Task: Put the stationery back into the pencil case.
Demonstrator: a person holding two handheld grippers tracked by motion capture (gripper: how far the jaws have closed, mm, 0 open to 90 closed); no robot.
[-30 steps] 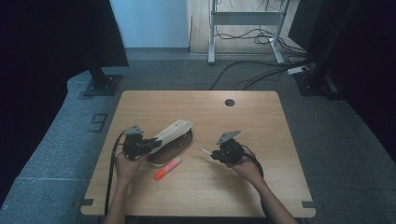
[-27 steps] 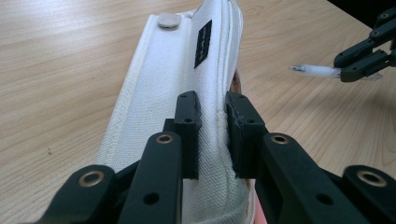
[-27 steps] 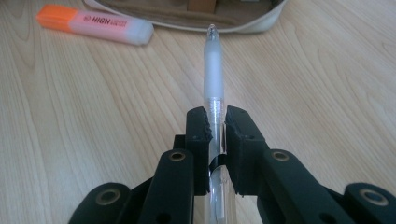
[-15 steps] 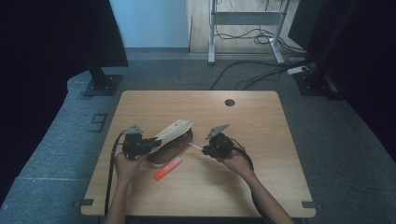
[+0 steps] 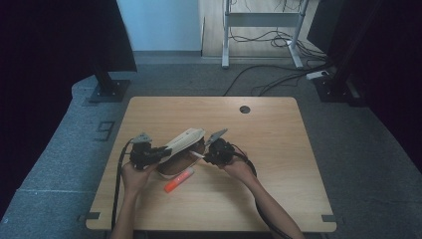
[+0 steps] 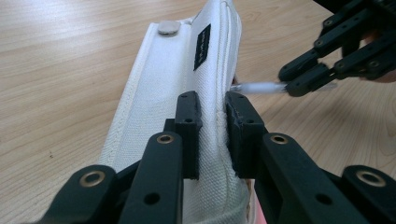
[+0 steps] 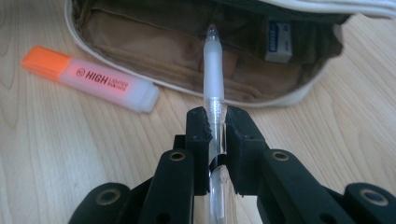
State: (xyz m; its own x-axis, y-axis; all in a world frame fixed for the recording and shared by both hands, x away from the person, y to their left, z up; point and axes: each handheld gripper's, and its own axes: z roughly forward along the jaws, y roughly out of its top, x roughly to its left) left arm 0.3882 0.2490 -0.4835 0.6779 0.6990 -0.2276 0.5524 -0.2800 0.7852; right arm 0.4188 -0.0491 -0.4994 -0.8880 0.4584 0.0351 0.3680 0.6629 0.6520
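Note:
A white pencil case (image 5: pixel 185 141) lies open on the wooden table (image 5: pixel 278 149), its flap lifted and its brown lining (image 7: pixel 154 51) showing. My left gripper (image 6: pixel 213 105) is shut on the edge of that white flap (image 6: pixel 187 60) and holds it up. My right gripper (image 7: pixel 215 116) is shut on a translucent white pen (image 7: pixel 214 70), whose tip points into the case's opening. In the high view the left gripper (image 5: pixel 160 152) is at the case's left end and the right gripper (image 5: pixel 205 155) at its right. An orange highlighter (image 5: pixel 179 180) lies on the table just in front of the case.
Inside the case a small eraser with a blue label (image 7: pixel 279 42) rests against the lining. A round cable hole (image 5: pixel 244 109) sits near the table's far edge. Cables trail from both grippers toward the table's near edge.
My right gripper has carried the pen leftward across the table, up to the open pencil case. The left gripper and the lifted flap have stayed put.

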